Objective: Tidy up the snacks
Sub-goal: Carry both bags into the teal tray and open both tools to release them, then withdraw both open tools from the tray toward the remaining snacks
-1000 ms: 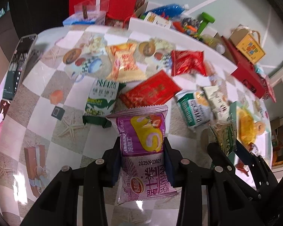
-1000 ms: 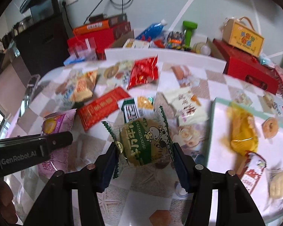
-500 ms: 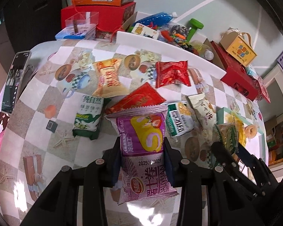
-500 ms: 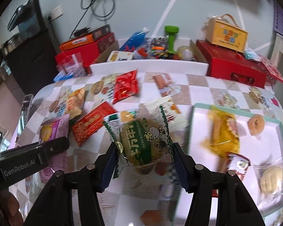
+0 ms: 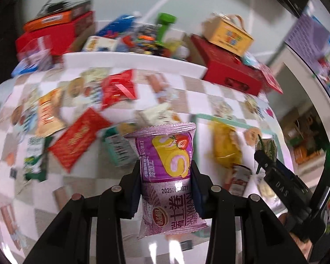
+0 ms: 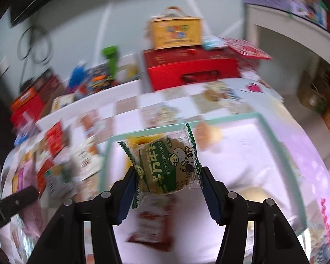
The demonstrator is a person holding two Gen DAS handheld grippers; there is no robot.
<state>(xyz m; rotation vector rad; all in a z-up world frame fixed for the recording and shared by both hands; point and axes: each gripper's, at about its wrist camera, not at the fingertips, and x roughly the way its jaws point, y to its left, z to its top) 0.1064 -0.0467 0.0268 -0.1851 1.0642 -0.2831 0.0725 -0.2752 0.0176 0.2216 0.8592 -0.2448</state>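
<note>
My left gripper (image 5: pixel 166 171) is shut on a purple Swiss-roll snack packet (image 5: pixel 168 176) and holds it above the table near the left edge of the green-rimmed tray (image 5: pixel 203 117). My right gripper (image 6: pixel 168 175) is shut on a green-and-clear cow-print snack packet (image 6: pixel 167 169) and holds it above the tray (image 6: pixel 272 136). The right gripper also shows at the right of the left wrist view (image 5: pixel 272 169). In the tray lie a yellow packet (image 5: pixel 225 147), a round cookie (image 5: pixel 252 133) and a red packet (image 6: pixel 154 228).
Loose snacks lie on the checkered tablecloth at the left: a red packet (image 5: pixel 79 136), a shiny red bag (image 5: pixel 118 88), an orange bag (image 5: pixel 48 112), a green-white packet (image 5: pixel 34 156). Red boxes (image 6: pixel 191 68), a yellow carry box (image 6: pixel 176 32) and a white bin (image 5: pixel 132 60) stand behind.
Both grippers have swung right with their packets. The right gripper now hangs over the tray; the left has come up to the tray's left edge.
</note>
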